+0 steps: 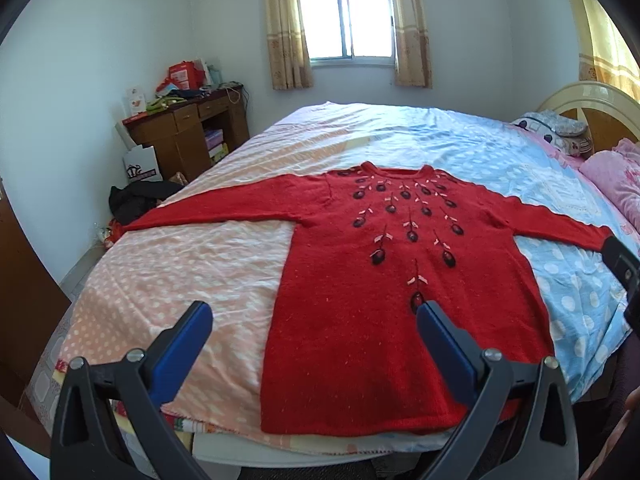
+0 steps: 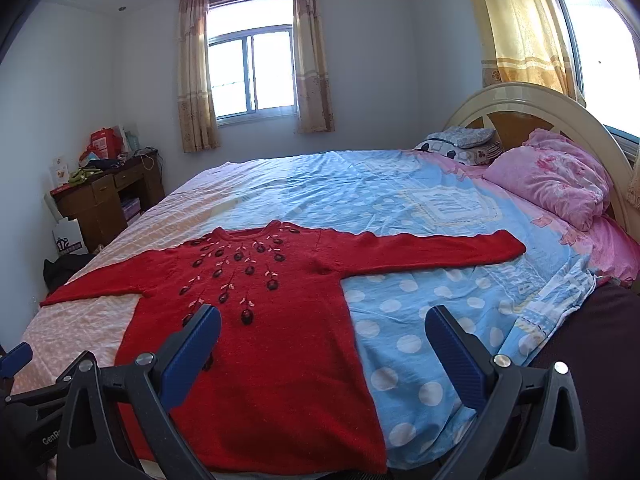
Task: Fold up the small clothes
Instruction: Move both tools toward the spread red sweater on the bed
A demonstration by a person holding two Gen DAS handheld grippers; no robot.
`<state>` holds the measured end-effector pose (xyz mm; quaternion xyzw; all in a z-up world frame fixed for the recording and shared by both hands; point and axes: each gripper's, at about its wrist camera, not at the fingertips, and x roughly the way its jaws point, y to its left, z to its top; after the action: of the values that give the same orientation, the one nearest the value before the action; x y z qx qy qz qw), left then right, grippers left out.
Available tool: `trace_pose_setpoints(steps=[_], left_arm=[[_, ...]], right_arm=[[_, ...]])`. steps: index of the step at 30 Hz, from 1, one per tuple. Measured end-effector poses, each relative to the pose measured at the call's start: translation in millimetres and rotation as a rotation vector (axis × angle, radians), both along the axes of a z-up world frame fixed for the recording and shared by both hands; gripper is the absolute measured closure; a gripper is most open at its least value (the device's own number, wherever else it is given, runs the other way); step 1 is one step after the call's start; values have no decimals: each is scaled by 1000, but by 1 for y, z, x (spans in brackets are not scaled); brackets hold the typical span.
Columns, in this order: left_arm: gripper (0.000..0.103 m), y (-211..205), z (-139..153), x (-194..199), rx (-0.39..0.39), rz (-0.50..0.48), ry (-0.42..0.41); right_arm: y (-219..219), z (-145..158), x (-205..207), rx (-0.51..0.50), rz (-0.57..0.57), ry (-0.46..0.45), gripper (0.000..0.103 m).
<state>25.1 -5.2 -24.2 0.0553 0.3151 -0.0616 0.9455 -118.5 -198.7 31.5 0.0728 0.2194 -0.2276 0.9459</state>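
1. While nothing is gripped yet, the left gripper (image 1: 314, 316) is held w/ jaws spread wide apart, above the near edge of the bed (image 1: 192, 280), approx. over the sweater's hem on its left side; prob. poised so a hem corner or side seam can be taken.
2. The right gripper (image 2: 322, 320) is likewise held wide apart and empty, over the near edge, straddling the sweater's right side edge; its tip is also seen at the far right of the left wrist view.
3. The red sweater (image 1: 384, 300) is laid flat, front up, hem along the near edge, neck toward the far side of the bed, both sleeves stretched straight out. It looks spread this way so folds can be made cleanly; no fold is seen yet.
4. The left sleeve cuff reaches the bed's left edge; the right cuff (image 2: 508, 244) lies toward the headboard end.
5. The pink pillow (image 2: 556, 176) lies at the headboard end, well apart from the sweater.
6. Judged: task at its start; sleeves likely to be folded in first.
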Motion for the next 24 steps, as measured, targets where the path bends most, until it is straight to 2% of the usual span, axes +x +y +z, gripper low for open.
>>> trace_pose_setpoints(steps=[5,11,14,19,24], left_arm=[[0,-5,-10,35,-11,-10,45],[0,-15,-2,84,2,-28,46],[0,-15,3,104,-7,-34,50],[0,-13,10,131,-23,-9,46],[0,-14,8,149,-32,-4,71]], right_arm=[[-13,-2,29,-15,-29,39,1],[-19,15,78,-61,-45,42,1],[-20,22,105,-46,-46,32,1],[-16,20,151,-27,-21,73,1],[-14,12,176,-2,-6,99,1]])
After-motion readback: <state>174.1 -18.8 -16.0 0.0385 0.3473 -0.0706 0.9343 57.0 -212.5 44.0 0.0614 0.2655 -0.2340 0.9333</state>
